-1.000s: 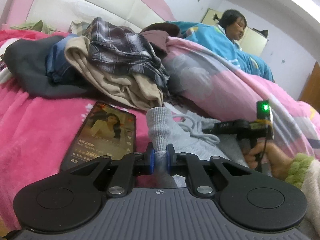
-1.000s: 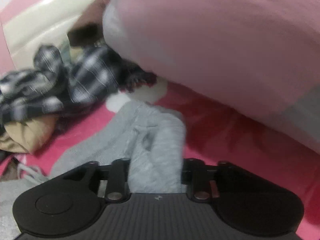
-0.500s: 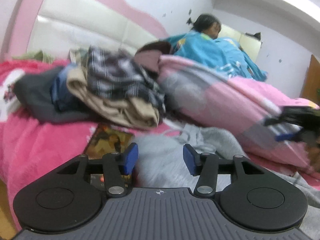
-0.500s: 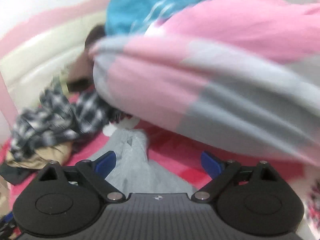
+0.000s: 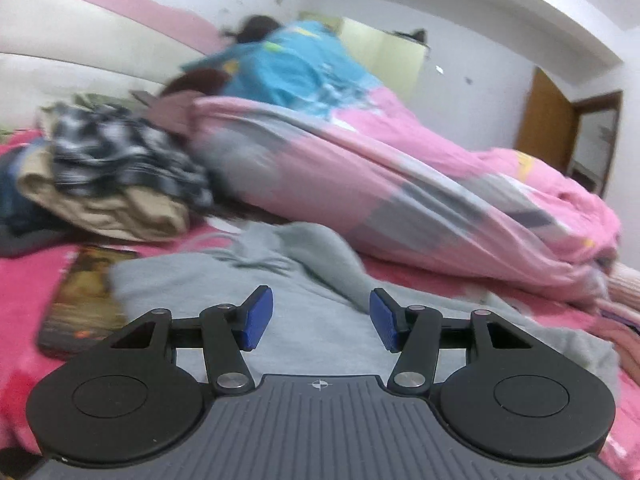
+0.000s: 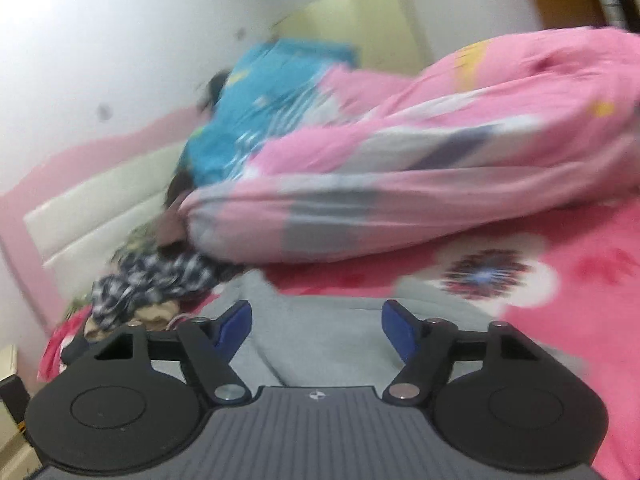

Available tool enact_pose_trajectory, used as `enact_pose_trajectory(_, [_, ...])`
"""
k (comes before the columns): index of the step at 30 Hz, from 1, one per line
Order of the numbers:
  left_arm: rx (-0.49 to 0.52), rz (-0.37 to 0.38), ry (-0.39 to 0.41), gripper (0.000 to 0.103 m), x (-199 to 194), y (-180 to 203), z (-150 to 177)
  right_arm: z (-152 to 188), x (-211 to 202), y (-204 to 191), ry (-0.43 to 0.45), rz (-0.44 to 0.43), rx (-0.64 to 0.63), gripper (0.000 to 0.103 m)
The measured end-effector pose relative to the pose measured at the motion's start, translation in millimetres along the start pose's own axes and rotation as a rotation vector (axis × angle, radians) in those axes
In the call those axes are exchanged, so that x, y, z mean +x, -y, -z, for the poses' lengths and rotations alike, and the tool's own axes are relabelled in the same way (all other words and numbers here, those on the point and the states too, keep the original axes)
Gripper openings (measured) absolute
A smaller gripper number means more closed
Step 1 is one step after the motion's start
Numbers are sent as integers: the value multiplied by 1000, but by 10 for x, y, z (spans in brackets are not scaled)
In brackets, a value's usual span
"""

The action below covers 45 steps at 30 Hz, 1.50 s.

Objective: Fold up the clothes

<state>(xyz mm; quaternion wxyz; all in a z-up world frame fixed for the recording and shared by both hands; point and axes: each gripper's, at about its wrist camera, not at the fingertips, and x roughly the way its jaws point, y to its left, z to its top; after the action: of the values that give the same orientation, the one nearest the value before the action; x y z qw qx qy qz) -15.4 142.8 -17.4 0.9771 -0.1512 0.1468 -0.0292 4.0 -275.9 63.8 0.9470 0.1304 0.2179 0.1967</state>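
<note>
The left gripper (image 5: 321,318) has its blue pads spread with nothing pinched between them; its jaws have just been opening, and the grey garment (image 5: 312,320) lies flat beneath the gap, untouched by the pads. The right gripper (image 6: 316,330) is likewise released, its jaws wide but just now narrowing a little, with only grey cloth (image 6: 332,340) showing below and between them — no pad presses on it.

The grey garment is spread across the near part of the bed (image 5: 28,280), on the bright pink flowered cover, running from near the left side toward the right. Just beside its left edge lies a phone (image 5: 80,292), screen lit, on the pink cover. Further back toward the headboard (image 5: 80,52), a heap of clothes (image 5: 120,176) sits — a dark plaid shirt on top of a tan piece, with darker items at the left. A pink and grey quilt (image 5: 420,196) is bunched along the far side of the bed, behind the grey garment. Beyond it a person in a blue patterned top (image 5: 292,68) is partly seen, blurred.
</note>
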Motion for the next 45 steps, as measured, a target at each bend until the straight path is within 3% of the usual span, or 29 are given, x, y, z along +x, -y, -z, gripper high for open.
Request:
enact_pose_trajectory(3, [37, 65, -59, 57, 220, 131, -52, 149, -459, 133, 55, 82, 26, 68])
enact_pose_trajectory(7, [87, 150, -151, 57, 651, 332, 29, 407, -742, 279, 86, 160, 66, 68])
enact_pose_trajectory(9, [134, 117, -182, 57, 837, 413, 188, 535, -867, 354, 98, 199, 88, 68])
enact_pose_trajectory(13, [140, 98, -274, 57, 1028, 363, 487, 767, -818, 526, 54, 256, 162, 68])
enact_pose_trajectory(17, [61, 140, -272, 57, 1024, 223, 486, 851, -679, 654, 29, 274, 212, 69])
enact_pose_trajectory(20, [30, 164, -264, 58, 1021, 155, 502, 823, -455, 751, 32, 298, 225, 87])
enact_pose_trajectory(21, [21, 171, -261, 58, 1021, 135, 499, 815, -358, 793, 28, 320, 228, 88])
enact_pose_trajectory(26, [-13, 197, -254, 59, 1038, 101, 472, 802, -19, 1173, 33, 371, 354, 88])
enact_pose_trajectory(28, [-12, 198, -253, 60, 1031, 107, 466, 821, 85, 1344, 27, 382, 399, 84])
enact_pose_trajectory(31, [-12, 199, -252, 60, 1027, 109, 462, 872, 219, 1556, -9, 306, 477, 55])
enact_pose_trajectory(33, [-13, 200, -251, 60, 1030, 106, 463, 833, 211, 1458, 0, 262, 439, 39])
enact_pose_trajectory(36, [-13, 201, -250, 61, 1035, 103, 470, 730, 115, 1112, 28, 146, 326, 23])
enact_pose_trajectory(41, [-10, 200, -247, 61, 1033, 106, 487, 753, 34, 129, -37, -48, -1, 17])
enact_pose_trajectory(42, [-10, 200, -247, 61, 1031, 106, 491, 826, 58, -53, -67, -81, -71, 11])
enact_pose_trajectory(45, [-8, 198, -247, 61, 1025, 120, 496, 1187, 275, -469, -239, -148, -245, 11])
